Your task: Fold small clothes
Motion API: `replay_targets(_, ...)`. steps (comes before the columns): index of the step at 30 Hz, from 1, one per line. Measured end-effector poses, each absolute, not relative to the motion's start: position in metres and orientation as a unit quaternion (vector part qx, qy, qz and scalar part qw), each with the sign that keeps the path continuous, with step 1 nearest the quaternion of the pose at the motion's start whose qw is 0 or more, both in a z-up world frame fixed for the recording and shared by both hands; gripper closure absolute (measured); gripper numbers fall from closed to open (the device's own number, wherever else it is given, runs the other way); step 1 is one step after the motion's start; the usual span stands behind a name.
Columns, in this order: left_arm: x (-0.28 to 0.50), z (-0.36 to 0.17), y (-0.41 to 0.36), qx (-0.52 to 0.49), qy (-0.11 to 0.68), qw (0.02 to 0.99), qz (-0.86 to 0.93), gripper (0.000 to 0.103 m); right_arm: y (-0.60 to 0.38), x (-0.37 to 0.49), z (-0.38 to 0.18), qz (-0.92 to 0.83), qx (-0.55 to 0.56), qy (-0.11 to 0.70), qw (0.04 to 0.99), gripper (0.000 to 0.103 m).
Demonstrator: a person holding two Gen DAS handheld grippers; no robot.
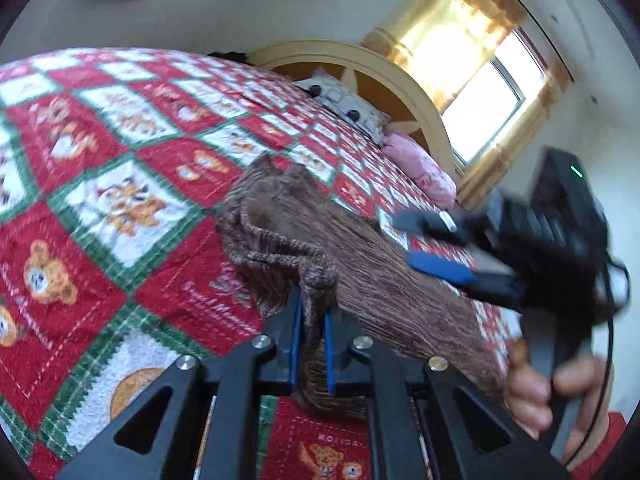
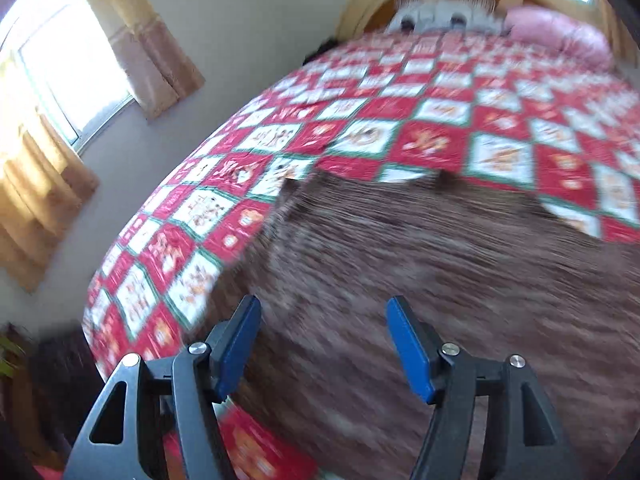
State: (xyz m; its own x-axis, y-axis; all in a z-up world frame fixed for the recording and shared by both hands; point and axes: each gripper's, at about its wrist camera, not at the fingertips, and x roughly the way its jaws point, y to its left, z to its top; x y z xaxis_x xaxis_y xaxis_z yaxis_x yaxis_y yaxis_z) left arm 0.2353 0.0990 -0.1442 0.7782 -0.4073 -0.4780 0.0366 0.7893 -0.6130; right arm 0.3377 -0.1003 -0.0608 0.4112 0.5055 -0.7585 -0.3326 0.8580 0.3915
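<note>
A brown knitted garment (image 1: pixel 360 264) lies on a red, white and green bear-print quilt (image 1: pixel 100 184). My left gripper (image 1: pixel 312 312) is shut on a bunched edge of the garment, with its far part folded up in a heap. My right gripper (image 1: pixel 420 240) hovers open over the garment's right side in the left wrist view, blurred. In the right wrist view, the right gripper (image 2: pixel 320 320) is open and empty just above the brown garment (image 2: pixel 440 280), which spreads over the quilt (image 2: pixel 400 120).
A curved yellow headboard (image 1: pixel 400 80) with a grey pillow (image 1: pixel 348 108) and a pink pillow (image 1: pixel 420 164) stands at the far end of the bed. A bright window with tan curtains (image 2: pixel 52 80) is on the wall beside the bed.
</note>
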Motion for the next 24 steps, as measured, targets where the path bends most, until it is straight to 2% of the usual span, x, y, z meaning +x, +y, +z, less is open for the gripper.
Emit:
replay_targets(6, 0.233, -0.145, 0.097, -0.301, 0.304, 0.895, -0.128, 0.094, -0.024, 0.386, -0.098, 0.249, 0.054, 0.548, 0.797, 0.037)
replay_targets(11, 0.232, -0.148, 0.097, -0.307, 0.309, 0.892, -0.123, 0.094, 0.012, 0.415, -0.108, 0.229, 0.014, 0.555, 0.8, 0.036)
replay_targets(17, 0.233, -0.153, 0.099, -0.315, 0.315, 0.888, -0.116, 0.094, 0.056, 0.429, -0.12, 0.215, -0.077, 0.56, 0.796, 0.015)
replay_targets(20, 0.234, -0.155, 0.099, -0.318, 0.318, 0.886, -0.113, 0.096, 0.076, 0.417, -0.128, 0.194, -0.172, 0.541, 0.8, 0.015)
replay_targets(22, 0.235, -0.155, 0.097, -0.316, 0.319, 0.886, -0.113, 0.096, 0.075, 0.412, -0.127, 0.196, -0.176, 0.529, 0.807, 0.017)
replay_targets(23, 0.235, -0.155, 0.097, -0.315, 0.32, 0.887, -0.113, 0.096, 0.07, 0.413, -0.126, 0.196, -0.167, 0.529, 0.809, 0.023)
replay_targets(24, 0.237, -0.155, 0.096, -0.313, 0.32, 0.887, -0.115, 0.096, 0.063, 0.414, -0.123, 0.191, -0.159, 0.526, 0.814, 0.039)
